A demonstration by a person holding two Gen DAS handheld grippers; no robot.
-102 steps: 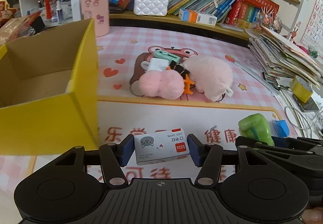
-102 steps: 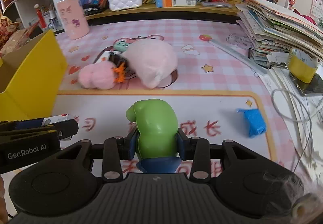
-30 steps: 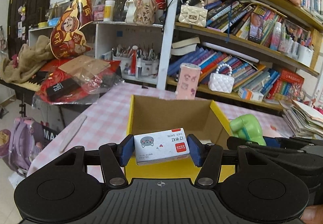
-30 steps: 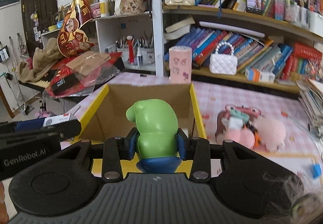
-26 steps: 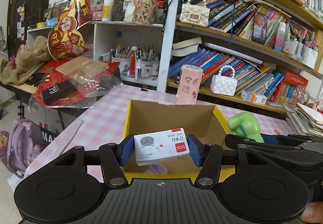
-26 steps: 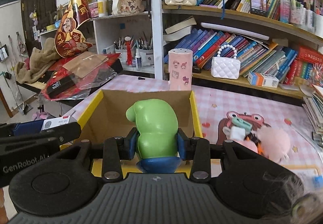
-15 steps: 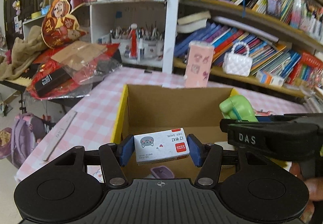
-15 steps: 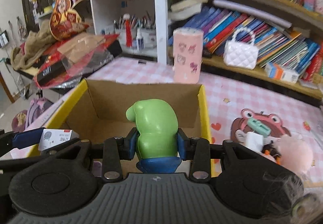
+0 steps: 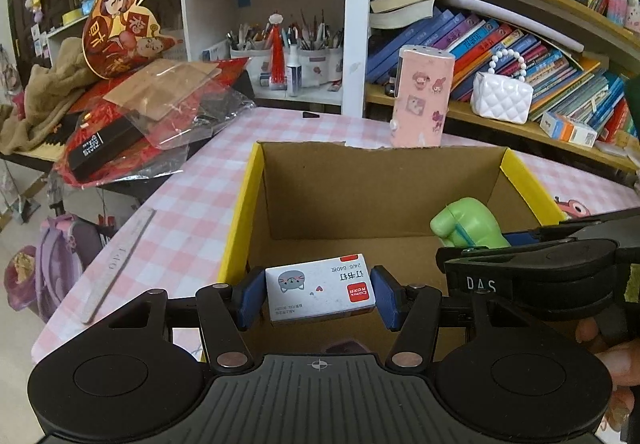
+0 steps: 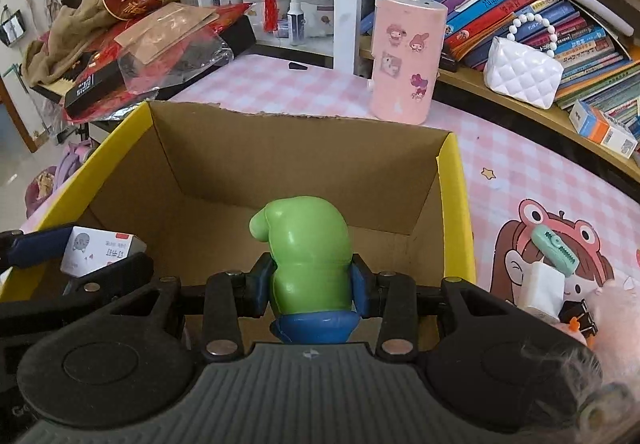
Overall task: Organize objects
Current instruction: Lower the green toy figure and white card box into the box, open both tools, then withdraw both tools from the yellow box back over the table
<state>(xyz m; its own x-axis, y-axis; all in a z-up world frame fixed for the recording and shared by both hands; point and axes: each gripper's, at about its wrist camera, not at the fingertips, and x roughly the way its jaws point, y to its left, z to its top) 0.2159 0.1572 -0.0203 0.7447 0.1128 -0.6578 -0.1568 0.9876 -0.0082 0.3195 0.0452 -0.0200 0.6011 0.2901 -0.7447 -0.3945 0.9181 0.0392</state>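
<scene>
My left gripper (image 9: 319,296) pinches a small glossy white staple box (image 9: 320,290) between its blue pads; my right gripper (image 10: 311,288) clamps a smooth, rounded green toy (image 10: 306,256) with a blue base. Both hang over the open yellow cardboard box (image 10: 456,204), its inside plain brown. It sits on a pink checked tablecloth (image 10: 280,84), a crowded bookshelf (image 9: 520,44) beyond.

A small white staple box (image 9: 320,287) with a grey cat face and red label hangs level above the open yellow cardboard box (image 9: 256,180); beside it a green toy (image 10: 308,256) on a blue base stands upright, and something purplish, perhaps another item, lies inside
</scene>
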